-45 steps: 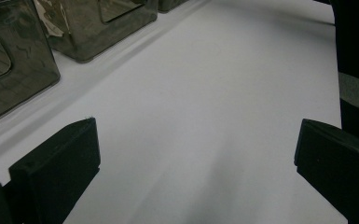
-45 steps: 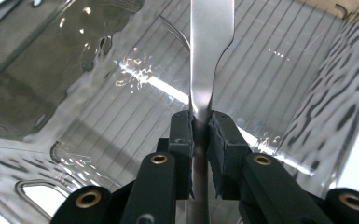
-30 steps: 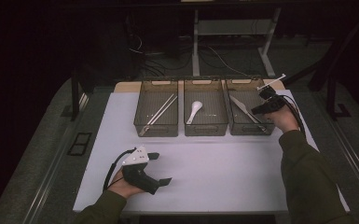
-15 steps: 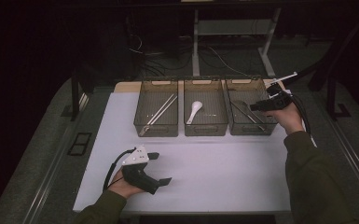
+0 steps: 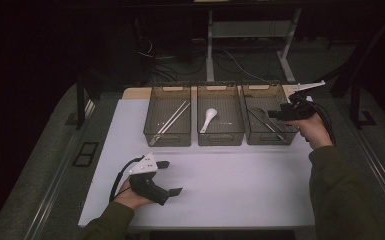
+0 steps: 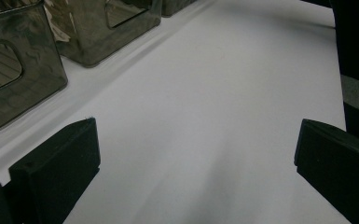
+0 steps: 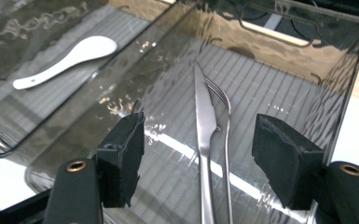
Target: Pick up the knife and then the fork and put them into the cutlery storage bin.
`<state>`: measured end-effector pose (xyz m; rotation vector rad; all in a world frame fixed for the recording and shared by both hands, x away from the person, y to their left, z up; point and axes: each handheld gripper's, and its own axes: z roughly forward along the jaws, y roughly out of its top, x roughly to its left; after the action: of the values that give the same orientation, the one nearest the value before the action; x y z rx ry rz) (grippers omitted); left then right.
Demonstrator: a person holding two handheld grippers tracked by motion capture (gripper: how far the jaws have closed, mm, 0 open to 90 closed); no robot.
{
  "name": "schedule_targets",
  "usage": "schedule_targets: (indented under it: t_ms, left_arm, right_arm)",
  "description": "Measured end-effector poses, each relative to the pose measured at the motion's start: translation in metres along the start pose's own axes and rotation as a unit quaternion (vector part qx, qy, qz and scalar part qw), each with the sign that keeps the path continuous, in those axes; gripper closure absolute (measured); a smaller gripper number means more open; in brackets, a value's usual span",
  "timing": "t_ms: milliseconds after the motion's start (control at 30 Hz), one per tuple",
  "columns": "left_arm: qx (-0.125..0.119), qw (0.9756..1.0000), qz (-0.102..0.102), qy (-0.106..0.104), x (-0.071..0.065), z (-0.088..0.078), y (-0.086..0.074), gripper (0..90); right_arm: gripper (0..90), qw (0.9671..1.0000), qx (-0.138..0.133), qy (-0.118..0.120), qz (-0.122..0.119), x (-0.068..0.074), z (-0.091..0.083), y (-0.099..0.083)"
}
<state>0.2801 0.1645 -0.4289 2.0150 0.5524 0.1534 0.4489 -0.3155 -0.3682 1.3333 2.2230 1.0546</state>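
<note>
Right gripper [image 7: 198, 154] hovers over right-hand smoky clear plastic bin [image 7: 307, 70], jaws just opening, about half apart, gripping nothing. Steel knife [image 7: 204, 121] and steel fork [image 7: 224, 116] lie side by side on bin floor. Left gripper [image 6: 196, 158] wide open, empty, low over white table [image 6: 224, 93].

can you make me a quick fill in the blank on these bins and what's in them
The white spoon lies in the ____ of the three bins.
The knife and fork lie side by side in the ____ bin.
The right gripper hovers over that bin with its jaws ____.
The left gripper rests on the white ____.

Missing words: middle; right; open; table
</note>
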Motion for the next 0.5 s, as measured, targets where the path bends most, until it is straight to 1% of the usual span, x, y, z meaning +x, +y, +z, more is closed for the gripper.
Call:
schedule_targets:
  t_ms: [100, 167, 233, 333, 500]
  left_arm:
    - [-0.001, 1.0, -0.001, 0.0, 0.0, 0.001, 0.0, 0.0]
    - [0.0, 1.0, 0.0, -0.001, 0.0, 0.001, 0.0, 0.0]
    - [0.001, 1.0, 0.002, -0.001, -0.001, 0.001, 0.0, 0.0]
    - [0.002, 1.0, 0.001, 0.0, -0.001, 0.001, 0.0, 0.0]
    - [-0.003, 1.0, 0.005, 0.001, -0.002, 0.0, 0.001, 0.0]
  right_arm:
    - [32.9, 1.0, -0.005, 0.004, -0.001, 0.005, -0.003, -0.001]
    - [32.6, 0.9999, -0.013, 0.006, -0.005, 0.007, -0.005, -0.002]
    - [32.1, 0.9997, -0.02, 0.012, -0.006, 0.01, -0.007, -0.003]
    - [30.4, 0.9996, -0.024, 0.015, -0.01, 0.014, -0.01, -0.005]
    - [28.9, 0.999, -0.037, 0.022, -0.012, 0.02, -0.015, -0.01]
